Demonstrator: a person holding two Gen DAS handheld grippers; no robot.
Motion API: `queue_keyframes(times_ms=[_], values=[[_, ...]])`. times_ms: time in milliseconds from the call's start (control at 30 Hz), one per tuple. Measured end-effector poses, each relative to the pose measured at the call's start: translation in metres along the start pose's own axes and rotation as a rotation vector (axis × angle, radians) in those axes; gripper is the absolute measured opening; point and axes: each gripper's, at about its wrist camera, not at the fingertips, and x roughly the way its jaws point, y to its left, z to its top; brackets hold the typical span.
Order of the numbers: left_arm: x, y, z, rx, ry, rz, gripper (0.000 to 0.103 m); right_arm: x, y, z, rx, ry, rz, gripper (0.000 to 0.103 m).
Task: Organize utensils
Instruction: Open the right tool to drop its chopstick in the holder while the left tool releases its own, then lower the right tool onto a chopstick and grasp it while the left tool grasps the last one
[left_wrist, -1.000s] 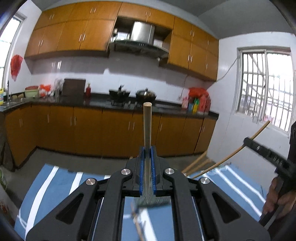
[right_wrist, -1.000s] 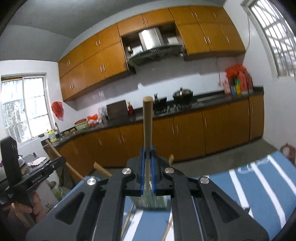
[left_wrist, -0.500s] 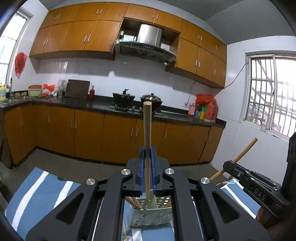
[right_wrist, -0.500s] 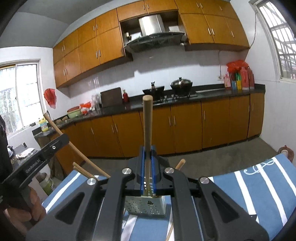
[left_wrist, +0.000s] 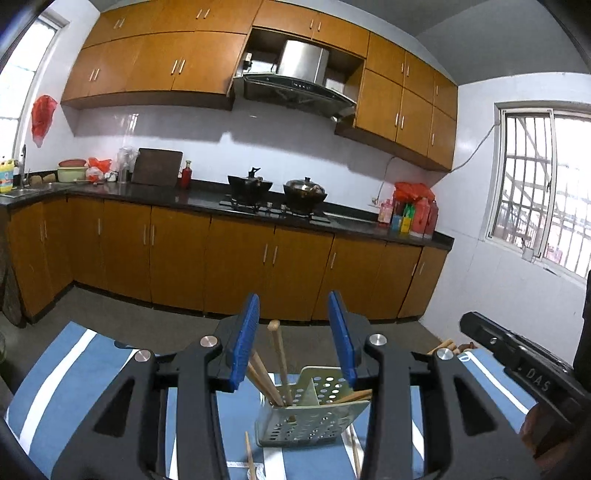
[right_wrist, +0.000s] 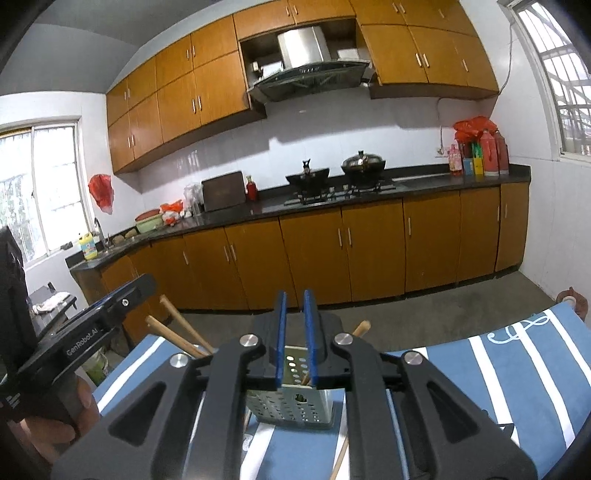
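Chopsticks stood in perforated holder on striped cloth, between and beyond left gripper, wide apart, empty. Right view: holder just beyond right gripper, slightly parted, holding nothing.

Wooden cabinets, white walls, barred window

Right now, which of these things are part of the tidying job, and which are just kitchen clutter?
Part of the job:
perforated holder
wooden sticks standing in it
loose sticks on the striped cloth
left gripper, jaws wide apart
right gripper, jaws slightly apart, empty

Just lying about:
two pots on the stove
red bottles
cutting board
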Motion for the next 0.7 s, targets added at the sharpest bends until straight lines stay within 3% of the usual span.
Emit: queue_keyframes(times_ms=[167,267,467,600,700], values=[[-0.023,0.01,0.0,-0.009,-0.013,0.003,0.039,-0.034,-0.01,-0.01,0.008,-0.042,-0.02,0.014],[-0.032,0.02,-0.012,-0.013,0.01,0.024,0.039,-0.045,-0.023,-0.034,0.014,-0.014,-0.069,0.016],[-0.026,0.043,-0.078,0.012,0.192,0.115,0.039,-0.019,-0.051,-0.114,0.086,0.227,-0.137,0.016],[-0.011,0.062,-0.133,-0.031,0.364,0.161,0.039,0.001,-0.048,-0.174,0.123,0.391,-0.124,0.016],[-0.009,0.068,-0.16,-0.043,0.424,0.189,0.039,0.012,-0.037,-0.203,0.128,0.478,-0.103,0.016]])
